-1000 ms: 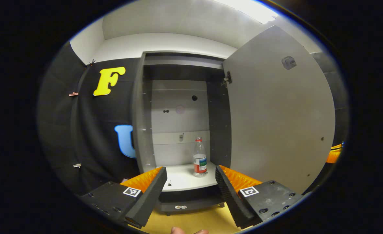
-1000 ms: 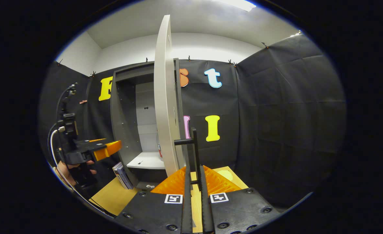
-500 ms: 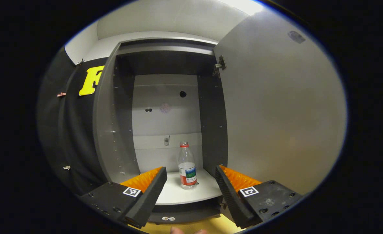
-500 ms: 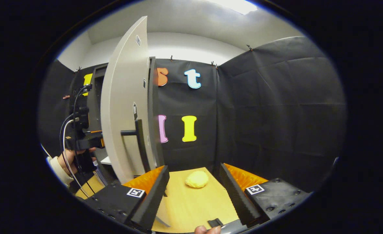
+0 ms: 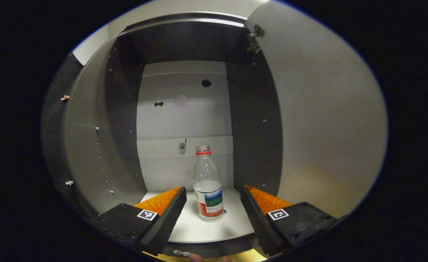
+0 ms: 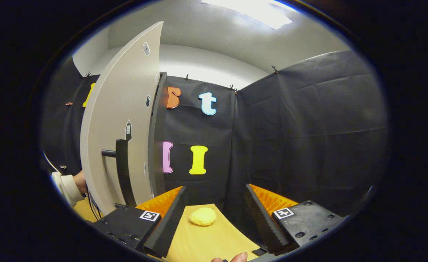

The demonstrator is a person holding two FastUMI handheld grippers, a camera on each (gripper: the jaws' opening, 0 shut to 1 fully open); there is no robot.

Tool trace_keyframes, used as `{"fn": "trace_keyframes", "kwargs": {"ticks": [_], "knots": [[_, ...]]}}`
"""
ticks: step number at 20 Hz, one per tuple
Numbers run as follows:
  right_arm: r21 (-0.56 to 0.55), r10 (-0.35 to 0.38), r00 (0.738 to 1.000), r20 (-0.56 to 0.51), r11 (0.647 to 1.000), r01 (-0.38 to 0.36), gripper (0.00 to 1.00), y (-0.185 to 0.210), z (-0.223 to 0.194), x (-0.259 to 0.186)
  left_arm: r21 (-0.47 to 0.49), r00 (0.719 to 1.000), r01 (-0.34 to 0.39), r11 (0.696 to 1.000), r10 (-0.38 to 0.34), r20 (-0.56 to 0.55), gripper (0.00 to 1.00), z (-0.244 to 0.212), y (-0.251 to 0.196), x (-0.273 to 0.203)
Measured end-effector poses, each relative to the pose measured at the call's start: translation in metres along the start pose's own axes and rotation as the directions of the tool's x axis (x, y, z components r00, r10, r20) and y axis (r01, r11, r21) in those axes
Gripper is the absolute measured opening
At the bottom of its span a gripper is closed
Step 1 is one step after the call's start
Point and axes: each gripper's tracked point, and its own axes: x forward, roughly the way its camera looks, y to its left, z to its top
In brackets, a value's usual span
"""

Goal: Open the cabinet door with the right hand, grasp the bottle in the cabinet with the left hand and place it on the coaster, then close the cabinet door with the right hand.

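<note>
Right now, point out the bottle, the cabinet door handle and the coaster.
bottle point(image 5: 208, 198): left gripper view, on its label.
cabinet door handle point(image 6: 122, 171): right gripper view, on its upright bar.
coaster point(image 6: 203, 216): right gripper view, on its yellow top.

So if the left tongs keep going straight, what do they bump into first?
Most likely the bottle, standing upright on the cabinet shelf between the open left tongs. Depth is hard to judge.

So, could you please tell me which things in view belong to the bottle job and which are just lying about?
Part of the job:
- bottle, upright on the cabinet shelf
- cabinet door, open, with its handle
- left tool, open, fingers either side of the bottle, not touching
- right tool, open, off the handle

Just lying about:
- yellow lump on the table
</note>
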Motion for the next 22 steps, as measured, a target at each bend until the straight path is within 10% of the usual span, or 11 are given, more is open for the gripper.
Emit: {"fn": "trace_keyframes", "kwargs": {"ticks": [11,22], "knots": [[-0.014,-0.035,0.998,-0.045,0.999,0.034,0.97,-0.016,-0.023,0.034,0.031,0.999,-0.033,0.999,0.033,-0.008,0.89,-0.041,0.008,0.087],[-0.018,-0.028,0.999,-0.026,0.999,0.027,0.97,0.002,-0.011,0.015,0.011,0.999,-0.004,1.000,0.003,0.054,0.75,-0.011,0.024,0.002]]}}
